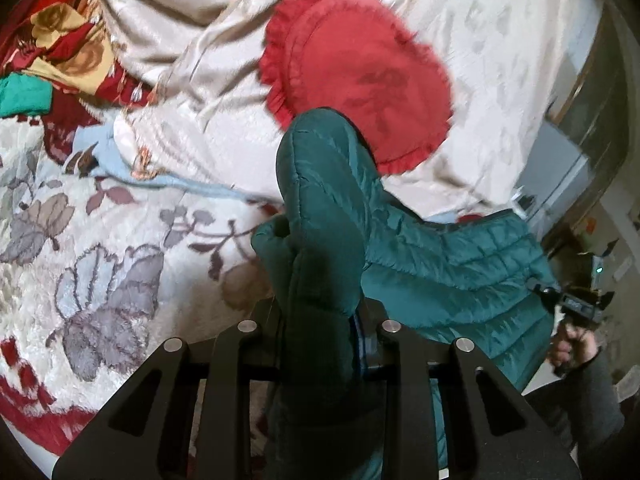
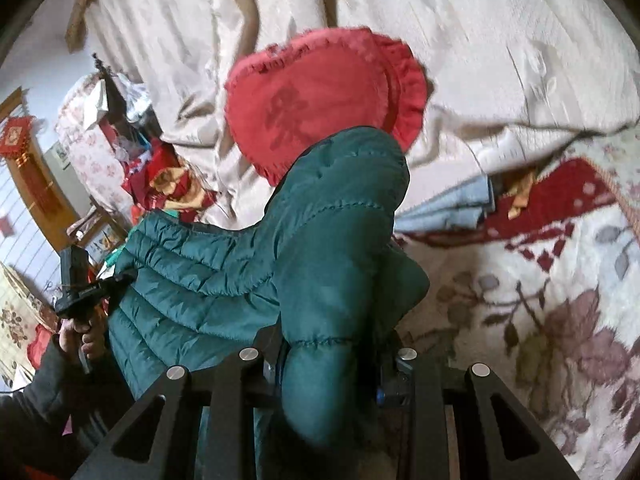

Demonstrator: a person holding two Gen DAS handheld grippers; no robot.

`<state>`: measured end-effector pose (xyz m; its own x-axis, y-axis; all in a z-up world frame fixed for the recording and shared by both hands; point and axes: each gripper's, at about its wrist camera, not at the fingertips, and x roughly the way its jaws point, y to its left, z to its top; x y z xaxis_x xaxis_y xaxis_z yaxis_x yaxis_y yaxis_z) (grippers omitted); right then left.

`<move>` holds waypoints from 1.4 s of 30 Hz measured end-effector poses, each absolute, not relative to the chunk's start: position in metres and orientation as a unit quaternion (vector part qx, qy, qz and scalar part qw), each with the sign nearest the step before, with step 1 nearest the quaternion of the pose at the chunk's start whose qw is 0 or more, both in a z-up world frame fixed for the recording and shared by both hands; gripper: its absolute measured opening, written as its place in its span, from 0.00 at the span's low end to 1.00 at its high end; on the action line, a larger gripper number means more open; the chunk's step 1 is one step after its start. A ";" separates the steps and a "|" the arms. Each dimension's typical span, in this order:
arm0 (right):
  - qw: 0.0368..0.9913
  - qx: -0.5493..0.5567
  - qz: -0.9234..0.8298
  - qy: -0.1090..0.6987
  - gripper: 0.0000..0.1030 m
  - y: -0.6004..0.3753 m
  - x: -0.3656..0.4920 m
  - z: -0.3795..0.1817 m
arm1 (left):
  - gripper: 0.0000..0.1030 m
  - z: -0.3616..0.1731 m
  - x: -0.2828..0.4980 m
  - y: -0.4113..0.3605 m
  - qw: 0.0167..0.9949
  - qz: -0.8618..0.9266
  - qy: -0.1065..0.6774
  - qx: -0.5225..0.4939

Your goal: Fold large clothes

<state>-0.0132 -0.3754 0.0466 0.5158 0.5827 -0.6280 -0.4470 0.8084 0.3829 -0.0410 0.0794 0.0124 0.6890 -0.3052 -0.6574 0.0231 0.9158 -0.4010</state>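
A teal quilted puffer jacket (image 1: 440, 256) hangs lifted above the bed, stretched between both grippers. In the left wrist view my left gripper (image 1: 320, 312) is shut on a bunched fold of it, and the padding hides the fingertips. The right gripper (image 1: 576, 300) shows at the far right, held by a hand in a dark sleeve at the jacket's other edge. In the right wrist view my right gripper (image 2: 332, 344) is shut on a thick puffed fold of the jacket (image 2: 200, 264). The left gripper (image 2: 80, 288) appears at the left edge, gripped by a hand.
A red heart-shaped ruffled cushion (image 1: 360, 80) (image 2: 320, 92) lies on the cream bedspread (image 1: 200, 20) beyond the jacket. A floral plush blanket (image 1: 100, 260) (image 2: 560, 300) covers the near bed. A light blue cloth (image 1: 120, 160) and red-yellow fabric (image 1: 60, 40) lie at the side.
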 end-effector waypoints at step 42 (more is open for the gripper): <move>0.837 0.002 0.106 0.537 1.00 -0.286 0.085 -0.024 | 0.89 -0.066 0.095 0.061 0.848 0.040 0.502 -0.168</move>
<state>0.0849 -0.2855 -0.0245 0.4010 0.1797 -0.8983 -0.1748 0.9776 0.1176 0.0948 0.0610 -0.0656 0.4938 -0.1008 -0.8637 -0.2356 0.9406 -0.2445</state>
